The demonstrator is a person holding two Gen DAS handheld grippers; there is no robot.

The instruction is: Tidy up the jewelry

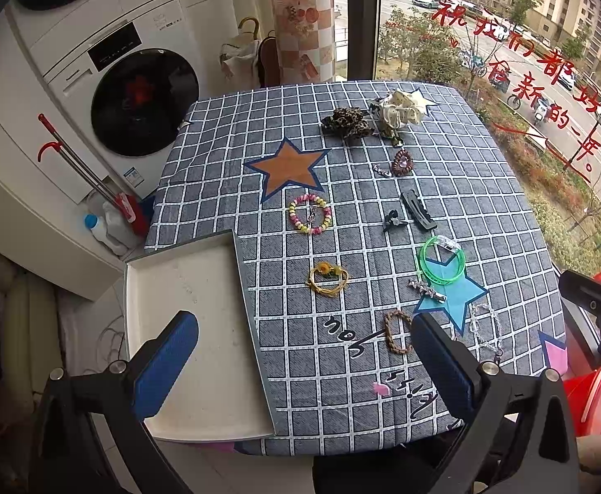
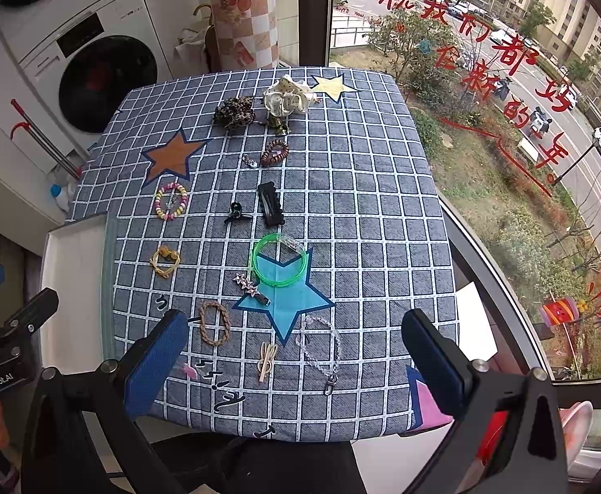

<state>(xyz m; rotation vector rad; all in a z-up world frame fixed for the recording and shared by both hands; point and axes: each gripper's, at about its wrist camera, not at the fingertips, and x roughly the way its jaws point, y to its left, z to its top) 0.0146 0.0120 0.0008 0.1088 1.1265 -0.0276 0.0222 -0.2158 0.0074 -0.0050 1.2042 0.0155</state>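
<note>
Jewelry and hair pieces lie scattered on the checked tablecloth [image 1: 341,189]: a pastel bead bracelet [image 1: 309,214], a yellow flower bracelet [image 1: 327,278], a green bangle [image 1: 441,262], a brown braided bracelet [image 1: 397,331], black clips [image 1: 417,210], a clear bead chain [image 2: 319,343] and scrunchies [image 1: 399,109]. An empty white tray [image 1: 193,329] sits at the table's left edge. My left gripper [image 1: 304,354] is open above the near edge, over the tray's right side. My right gripper [image 2: 294,354] is open above the near edge, empty.
A washing machine [image 1: 135,94] stands left of the table, with a mop [image 1: 90,173] and bottles beside it. A window with red writing [image 1: 526,61] lies beyond the right side. A checked cylinder [image 1: 303,33] stands behind the table. A red container [image 1: 596,399] sits lower right.
</note>
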